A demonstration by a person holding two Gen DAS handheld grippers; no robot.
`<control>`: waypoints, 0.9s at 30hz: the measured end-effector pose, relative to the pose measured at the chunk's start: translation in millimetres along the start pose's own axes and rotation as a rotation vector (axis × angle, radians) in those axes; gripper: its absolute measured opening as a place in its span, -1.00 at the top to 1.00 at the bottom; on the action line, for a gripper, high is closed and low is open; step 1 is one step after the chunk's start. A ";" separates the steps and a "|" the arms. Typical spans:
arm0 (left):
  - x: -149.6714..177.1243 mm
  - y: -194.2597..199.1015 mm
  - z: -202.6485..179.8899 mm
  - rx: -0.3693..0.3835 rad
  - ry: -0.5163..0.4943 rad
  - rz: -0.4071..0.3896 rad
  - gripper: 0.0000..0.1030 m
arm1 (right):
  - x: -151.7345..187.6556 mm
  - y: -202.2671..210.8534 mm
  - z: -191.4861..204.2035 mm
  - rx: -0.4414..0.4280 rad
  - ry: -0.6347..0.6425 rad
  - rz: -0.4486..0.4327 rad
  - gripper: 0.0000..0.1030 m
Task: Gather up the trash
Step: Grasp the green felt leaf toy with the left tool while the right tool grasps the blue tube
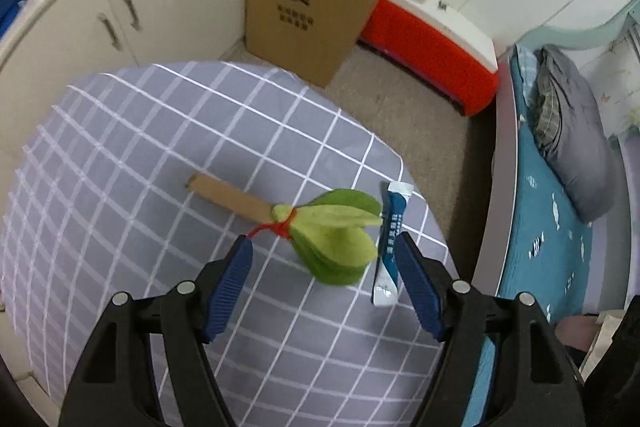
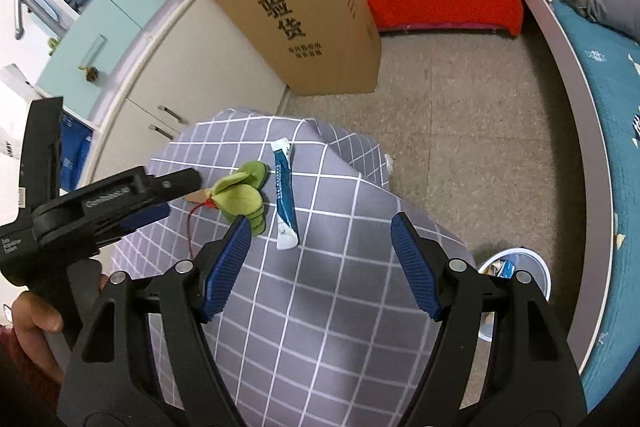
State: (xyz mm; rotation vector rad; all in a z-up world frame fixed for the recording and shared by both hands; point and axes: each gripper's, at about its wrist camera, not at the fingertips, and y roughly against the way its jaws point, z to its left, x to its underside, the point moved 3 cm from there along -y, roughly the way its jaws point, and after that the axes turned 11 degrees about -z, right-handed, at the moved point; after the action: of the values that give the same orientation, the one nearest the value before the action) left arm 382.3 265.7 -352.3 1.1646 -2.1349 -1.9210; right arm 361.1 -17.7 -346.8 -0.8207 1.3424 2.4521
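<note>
Green felt leaves [image 1: 340,239] lie between the left gripper's [image 1: 324,247] spread jaws, stem pointing away-left; the right gripper [image 2: 320,227], also spread, hovers farther back.

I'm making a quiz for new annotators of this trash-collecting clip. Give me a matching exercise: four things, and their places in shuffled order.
Things:
1. blue sachet
2. green paper ornament
3. waste bin
4. cardboard box

Places:
A. on the floor beside the table
B. standing against the cabinets
C. on the checked cloth, tied with red string
D. on the cloth beside the ornament

Pairs: 1-D, 2-C, 3-A, 4-B
</note>
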 end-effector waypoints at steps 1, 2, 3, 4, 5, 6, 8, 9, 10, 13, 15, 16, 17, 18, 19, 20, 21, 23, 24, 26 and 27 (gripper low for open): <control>-0.2 -7.8 0.8 0.001 -0.006 0.013 -0.39 | 0.4 -5.2 0.5 0.004 0.002 0.007 -0.39; -0.4 -17.8 0.0 0.008 -0.015 0.027 -0.39 | 0.5 -8.9 1.3 0.008 0.004 0.012 -0.39; -0.4 -24.5 -0.3 0.009 -0.022 0.036 -0.39 | 0.1 -15.2 2.5 0.014 0.008 0.020 -0.39; -0.5 -28.6 -0.5 0.006 -0.025 0.040 -0.39 | -0.1 -19.6 3.8 0.017 0.009 0.024 -0.39; -0.7 -35.6 -0.3 0.008 -0.029 0.047 -0.39 | -0.6 -23.0 4.9 0.019 0.010 0.028 -0.39; -0.7 -40.9 -0.6 0.013 -0.033 0.052 -0.39 | -0.7 -27.6 5.8 0.023 0.014 0.034 -0.39; -0.6 -52.1 -1.0 0.000 -0.063 0.063 -0.39 | -1.1 -34.5 7.8 0.029 0.020 0.042 -0.39; -0.8 -55.5 -1.6 -0.006 -0.081 0.063 -0.39 | -0.7 -38.2 8.9 0.031 0.020 0.048 -0.39; -0.9 -57.5 -1.1 -0.008 -0.097 0.060 -0.39 | -1.1 -42.0 10.4 0.033 0.023 0.053 -0.39; -0.8 -60.6 0.5 -0.012 -0.131 0.056 -0.32 | -0.3 -50.7 14.7 0.036 0.033 0.067 -0.39; -0.2 -61.0 0.1 -0.025 -0.168 0.056 -0.21 | 0.4 -54.8 18.4 0.033 0.038 0.071 -0.39; 1.3 -59.8 0.4 -0.033 -0.183 0.051 -0.13 | 0.4 -57.4 20.9 0.033 0.041 0.073 -0.39; 1.7 -58.7 3.4 -0.040 -0.186 0.045 -0.03 | 0.0 -59.4 21.7 0.038 0.042 0.073 -0.39; 1.7 -57.8 6.3 -0.037 -0.184 0.043 0.07 | -0.7 -63.0 23.9 0.037 0.042 0.078 -0.39; 1.5 -56.9 8.4 -0.040 -0.189 0.040 0.13 | -1.0 -65.8 25.5 0.038 0.045 0.081 -0.39; 1.9 -56.0 10.0 -0.048 -0.203 0.035 0.29 | -1.7 -68.3 27.3 0.039 0.050 0.082 -0.39; 2.8 -54.6 12.4 -0.051 -0.215 0.030 0.40 | -2.3 -71.7 29.9 0.037 0.058 0.084 -0.39; 1.9 -52.6 19.3 -0.041 -0.209 0.026 0.54 | -2.6 -78.6 35.9 0.034 0.072 0.091 -0.39; 1.2 -51.5 23.4 -0.032 -0.199 0.028 0.59 | -2.4 -82.6 39.4 0.036 0.084 0.095 -0.39; 0.3 -49.5 29.3 -0.020 -0.188 0.032 0.61 | -1.8 -88.0 43.5 0.038 0.102 0.100 -0.39; 0.8 -48.0 31.9 -0.020 -0.189 0.031 0.63 | -1.0 -91.4 46.5 0.046 0.120 0.100 -0.39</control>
State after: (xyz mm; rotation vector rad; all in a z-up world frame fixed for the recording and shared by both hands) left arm 389.5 294.4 -401.7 0.9760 -2.2019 -2.1114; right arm 385.9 71.7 -390.6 -0.9234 1.5113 2.4711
